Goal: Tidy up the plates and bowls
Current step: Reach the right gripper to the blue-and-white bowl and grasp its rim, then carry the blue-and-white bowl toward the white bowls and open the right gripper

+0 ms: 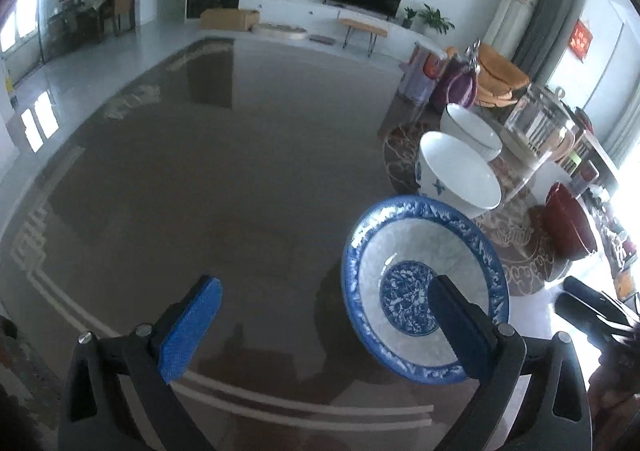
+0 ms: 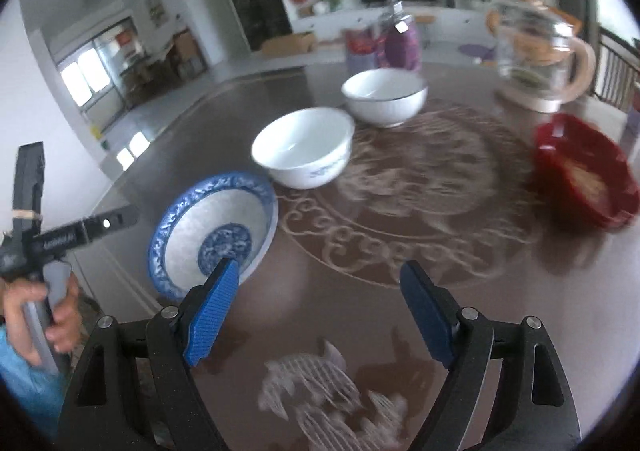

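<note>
A blue-rimmed patterned plate (image 1: pixel 424 283) (image 2: pixel 212 229) lies on the brown table. Behind it stand a white bowl with blue marks (image 1: pixel 456 171) (image 2: pixel 304 149) and a second white bowl with a thin dark rim (image 1: pixel 474 129) (image 2: pixel 384 95). My left gripper (image 1: pixel 324 315) is open and empty, its right finger in front of the plate's middle. My right gripper (image 2: pixel 320 283) is open and empty, its left finger over the plate's near edge. The left gripper's body also shows in the right wrist view (image 2: pixel 36 227), held by a hand.
A red basket (image 2: pixel 584 171) (image 1: pixel 568 223) sits at the right. A glass kettle (image 2: pixel 540 55) (image 1: pixel 536 123) and a purple-filled jar (image 2: pixel 400 37) stand at the back. The table (image 1: pixel 200 191) has a carved pattern (image 2: pixel 400 195). Its edge runs along the left.
</note>
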`<state>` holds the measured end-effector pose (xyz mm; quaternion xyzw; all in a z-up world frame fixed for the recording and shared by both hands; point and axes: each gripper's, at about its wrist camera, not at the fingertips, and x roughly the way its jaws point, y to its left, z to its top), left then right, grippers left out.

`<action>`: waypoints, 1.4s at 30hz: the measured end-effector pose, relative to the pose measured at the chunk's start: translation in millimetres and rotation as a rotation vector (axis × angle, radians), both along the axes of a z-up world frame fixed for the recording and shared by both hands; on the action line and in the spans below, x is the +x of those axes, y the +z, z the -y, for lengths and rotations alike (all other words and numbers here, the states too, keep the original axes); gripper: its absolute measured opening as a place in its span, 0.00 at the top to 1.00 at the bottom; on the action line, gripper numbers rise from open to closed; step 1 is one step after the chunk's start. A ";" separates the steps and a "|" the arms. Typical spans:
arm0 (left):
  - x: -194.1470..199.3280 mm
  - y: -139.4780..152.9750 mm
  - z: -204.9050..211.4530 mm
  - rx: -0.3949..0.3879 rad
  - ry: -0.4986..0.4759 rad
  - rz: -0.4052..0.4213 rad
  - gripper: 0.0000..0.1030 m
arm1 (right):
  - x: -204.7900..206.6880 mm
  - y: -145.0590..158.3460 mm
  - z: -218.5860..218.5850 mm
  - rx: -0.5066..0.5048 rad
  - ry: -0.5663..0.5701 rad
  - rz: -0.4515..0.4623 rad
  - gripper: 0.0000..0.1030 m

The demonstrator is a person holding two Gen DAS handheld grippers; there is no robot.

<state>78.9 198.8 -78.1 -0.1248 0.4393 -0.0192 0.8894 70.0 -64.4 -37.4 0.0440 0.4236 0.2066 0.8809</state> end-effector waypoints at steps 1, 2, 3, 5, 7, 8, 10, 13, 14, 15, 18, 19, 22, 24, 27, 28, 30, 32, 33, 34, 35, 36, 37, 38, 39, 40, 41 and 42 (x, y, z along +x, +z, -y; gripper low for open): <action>5.0 -6.1 2.3 -0.012 -0.008 -0.015 0.06 | 6.0 -4.4 -4.2 0.014 -0.001 -0.025 0.18; 9.4 -12.2 4.5 -0.013 -0.010 -0.032 0.08 | 11.9 -8.6 -7.7 0.033 -0.004 -0.050 0.18; 11.0 -17.3 5.4 -0.015 -0.011 -0.046 0.10 | 15.4 -11.5 -10.7 0.050 0.001 -0.067 0.18; 17.4 -24.6 9.3 -0.030 -0.020 -0.066 0.17 | 25.7 -15.8 -22.3 0.063 0.016 -0.097 0.18; 21.2 -30.1 12.4 -0.041 -0.028 -0.085 0.26 | 33.3 -19.7 -29.8 0.062 0.031 -0.123 0.18; 22.7 -32.7 13.3 -0.049 -0.034 -0.092 0.34 | 37.2 -22.7 -35.4 0.053 0.036 -0.136 0.18; 24.1 -34.2 15.5 -0.059 -0.042 -0.099 0.47 | 42.2 -29.6 -43.4 0.046 0.048 -0.159 0.24; 25.0 -36.5 19.3 -0.080 -0.062 -0.106 0.75 | 46.8 -38.1 -50.9 0.063 0.064 -0.200 0.77; 24.6 -36.9 18.9 -0.084 -0.065 -0.106 0.81 | 47.4 -40.9 -51.7 0.069 0.063 -0.218 0.82; 24.4 -37.5 19.6 -0.088 -0.070 -0.106 0.85 | 48.2 -42.7 -50.9 0.071 0.058 -0.220 0.84; 21.8 -37.2 24.2 -0.082 -0.075 -0.102 0.86 | 48.0 -43.9 -47.4 0.081 0.055 -0.211 0.87; 20.5 -36.5 26.1 -0.076 -0.077 -0.098 0.87 | 46.3 -43.1 -45.5 0.085 0.053 -0.204 0.88; 11.3 -30.1 39.0 -0.063 -0.108 -0.085 0.86 | 37.4 -40.0 -34.8 0.085 0.042 -0.179 0.87; 5.9 -26.1 51.7 -0.046 -0.135 -0.078 0.85 | 28.6 -39.7 -24.0 0.086 0.032 -0.173 0.87; 0.1 -21.5 80.7 -0.021 -0.196 -0.052 0.85 | 14.4 -37.2 -0.8 0.074 -0.006 -0.141 0.87; 0.0 -20.5 89.8 -0.029 -0.212 -0.046 0.85 | 9.0 -35.2 8.7 0.068 -0.026 -0.125 0.87; 3.3 -20.0 107.6 -0.049 -0.248 -0.042 0.85 | 1.7 -31.6 30.1 0.074 -0.075 -0.104 0.87; 12.6 -21.1 132.0 -0.074 -0.295 -0.048 0.85 | -2.7 -30.1 53.3 0.091 -0.133 -0.097 0.87; 16.6 -20.6 141.5 -0.080 -0.310 -0.048 0.85 | -4.1 -30.5 65.0 0.096 -0.164 -0.094 0.87; 22.7 -20.4 155.6 -0.082 -0.333 -0.041 0.85 | -4.2 -31.1 77.2 0.098 -0.197 -0.092 0.87; 28.5 -20.5 167.7 -0.082 -0.350 -0.033 0.85 | -3.3 -31.7 89.1 0.098 -0.229 -0.090 0.87; 33.9 -20.7 177.4 -0.084 -0.364 -0.030 0.85 | -1.1 -31.2 95.0 0.097 -0.249 -0.089 0.87; 40.8 -21.8 187.3 -0.089 -0.377 -0.030 0.85 | -0.1 -32.3 104.4 0.098 -0.275 -0.090 0.87; 48.1 -23.6 197.2 -0.095 -0.390 -0.029 0.85 | 2.0 -33.3 115.6 0.100 -0.306 -0.087 0.87; 53.5 -25.3 204.8 -0.101 -0.400 -0.031 0.85 | 9.5 -31.6 123.9 0.099 -0.322 -0.085 0.87; 59.7 -27.2 212.0 -0.107 -0.408 -0.036 0.85 | 10.9 -32.0 130.6 0.099 -0.342 -0.082 0.87; 64.3 -29.1 218.5 -0.108 -0.416 -0.040 0.85 | 14.3 -33.6 138.3 0.100 -0.365 -0.081 0.87; 67.6 -30.7 223.4 -0.106 -0.422 -0.040 0.85 | 16.2 -35.1 143.1 0.101 -0.377 -0.081 0.87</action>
